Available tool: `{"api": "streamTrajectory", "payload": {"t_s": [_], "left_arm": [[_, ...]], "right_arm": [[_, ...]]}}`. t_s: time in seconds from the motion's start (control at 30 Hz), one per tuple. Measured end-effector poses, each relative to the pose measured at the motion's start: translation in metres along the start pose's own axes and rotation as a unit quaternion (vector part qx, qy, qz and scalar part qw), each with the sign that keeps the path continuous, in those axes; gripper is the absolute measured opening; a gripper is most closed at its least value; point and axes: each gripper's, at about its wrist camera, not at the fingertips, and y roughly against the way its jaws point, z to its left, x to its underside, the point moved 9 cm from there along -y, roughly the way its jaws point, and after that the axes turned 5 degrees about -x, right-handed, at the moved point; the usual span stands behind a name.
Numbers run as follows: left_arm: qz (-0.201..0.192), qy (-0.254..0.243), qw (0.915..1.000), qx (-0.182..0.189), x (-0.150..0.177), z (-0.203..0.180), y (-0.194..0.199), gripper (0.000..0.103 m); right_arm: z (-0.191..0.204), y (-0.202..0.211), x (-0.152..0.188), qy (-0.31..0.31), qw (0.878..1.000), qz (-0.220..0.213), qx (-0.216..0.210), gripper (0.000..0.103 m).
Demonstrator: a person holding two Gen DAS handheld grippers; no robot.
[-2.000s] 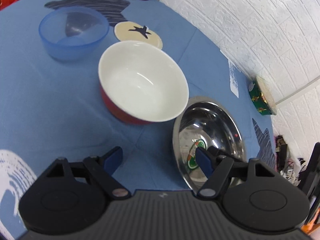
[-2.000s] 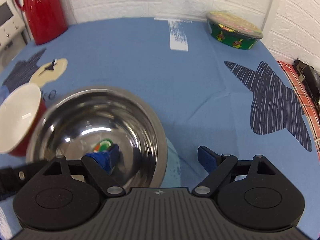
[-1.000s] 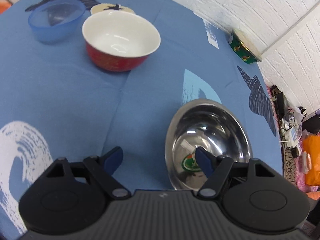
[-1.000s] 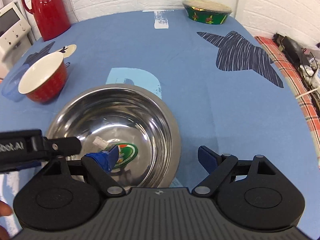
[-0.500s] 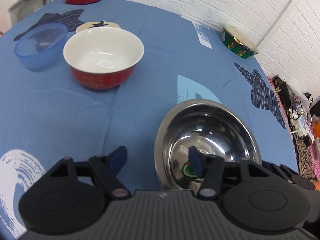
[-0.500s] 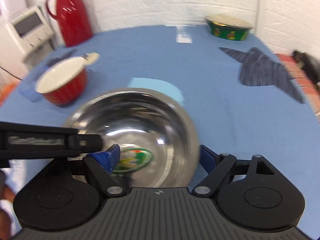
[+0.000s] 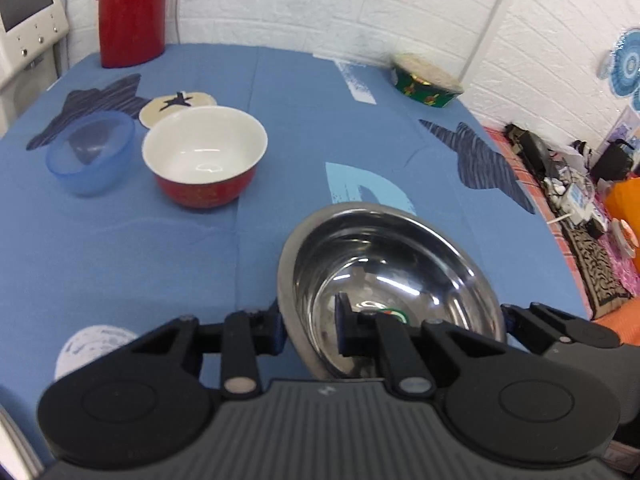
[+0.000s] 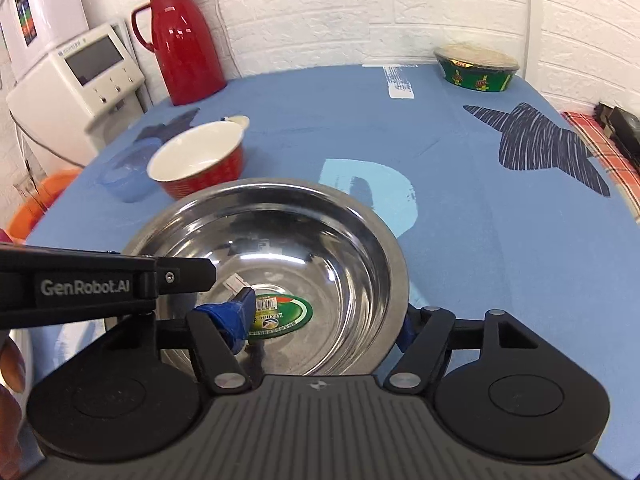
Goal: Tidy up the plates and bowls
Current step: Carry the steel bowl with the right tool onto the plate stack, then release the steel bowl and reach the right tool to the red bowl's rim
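Landmark: steel bowl [image 7: 394, 276], near the front edge of the worktop [image 7: 120, 248]; a green sticker [image 8: 278, 314] sits in its bottom.
Left gripper [image 7: 308, 330]: fingers straddle the steel bowl's left wall, one pad outside and one inside, closed in on the rim so that they appear to be grasping it.
Right gripper [image 8: 322, 320]: fingers straddle the steel bowl's right side, one blue pad [image 8: 236, 312] inside near the sticker, the other outside the wall; whether they pinch the metal or only bracket it I cannot tell.
Lift: whether the steel bowl rests on the worktop or is held just off it cannot be told.
Red bowl [image 7: 204, 156]: white inside, upright and empty, behind and to the left of the steel bowl, well apart from it.
Blue bowl [image 7: 90, 152]: translucent, upright, just beyond the red bowl on the side away from the steel bowl; touching or not is unclear.
Other: red flask [image 7: 130, 10] and green tin [image 7: 426, 82] stand far behind the steel bowl, by the wall.
Done: nothing is stacked yet; all three bowls sit separately. No plates are visible.
Left: judging from this, nearly everything. The likely plan is nesting the smaller bowls in the steel bowl, or grouping them together.
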Motion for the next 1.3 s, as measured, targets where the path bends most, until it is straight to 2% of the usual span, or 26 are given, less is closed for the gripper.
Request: {"api": "streamTrajectory", "payload": {"t_s": [0.17, 0.33, 0.5, 0.7, 0.8, 0.87, 1.0, 1.03, 1.07, 1.1, 1.13, 1.3], "left_arm": [[-0.014, -0.025, 0.9995, 0.008, 0.029, 0.017, 0.048, 0.008], [-0.008, -0.02, 0.9995, 0.024, 0.08, 0.05, 0.08, 0.009], [0.008, -0.007, 0.9994, 0.032, 0.121, 0.072, 0.082, 0.009], [0.021, 0.0, 0.998, 0.06, 0.151, 0.073, 0.073, 0.007], [0.004, -0.013, 0.998, 0.061, 0.157, 0.068, 0.072, 0.008], [0.001, -0.018, 0.9975, 0.068, 0.159, 0.063, 0.072, 0.008], [0.002, -0.018, 0.9973, 0.071, 0.158, 0.062, 0.071, 0.01], [0.004, -0.01, 0.9969, 0.078, 0.157, 0.064, 0.072, 0.017], [0.001, -0.001, 0.9967, 0.081, 0.155, 0.067, 0.074, 0.036], [-0.01, 0.008, 0.9968, 0.079, 0.151, 0.07, 0.077, 0.048], [-0.023, 0.012, 0.9965, 0.079, 0.147, 0.073, 0.082, 0.053], [-0.054, 0.016, 0.9957, 0.073, 0.129, 0.077, 0.104, 0.053]], "right_arm": [[0.038, 0.033, 0.025, -0.004, 1.0, -0.021, -0.017, 0.057], [0.084, 0.05, 0.066, 0.025, 0.999, -0.022, -0.023, 0.058], [0.103, 0.051, 0.098, 0.018, 1.0, -0.018, -0.019, 0.059], [0.108, 0.064, 0.125, 0.031, 0.998, -0.04, 0.041, 0.059], [0.101, 0.06, 0.135, -0.002, 0.999, -0.039, 0.036, 0.06], [0.104, 0.06, 0.14, -0.006, 0.998, -0.051, 0.032, 0.061], [0.105, 0.062, 0.14, -0.014, 0.998, -0.047, 0.036, 0.059], [0.102, 0.065, 0.14, -0.024, 0.998, -0.048, 0.036, 0.059], [0.099, 0.069, 0.14, -0.037, 0.997, -0.054, 0.037, 0.059], [0.095, 0.074, 0.14, -0.048, 0.996, -0.061, 0.037, 0.059], [0.092, 0.08, 0.14, -0.059, 0.995, -0.07, 0.039, 0.059], [0.072, 0.108, 0.136, -0.108, 0.986, -0.117, 0.051, 0.06]]}}
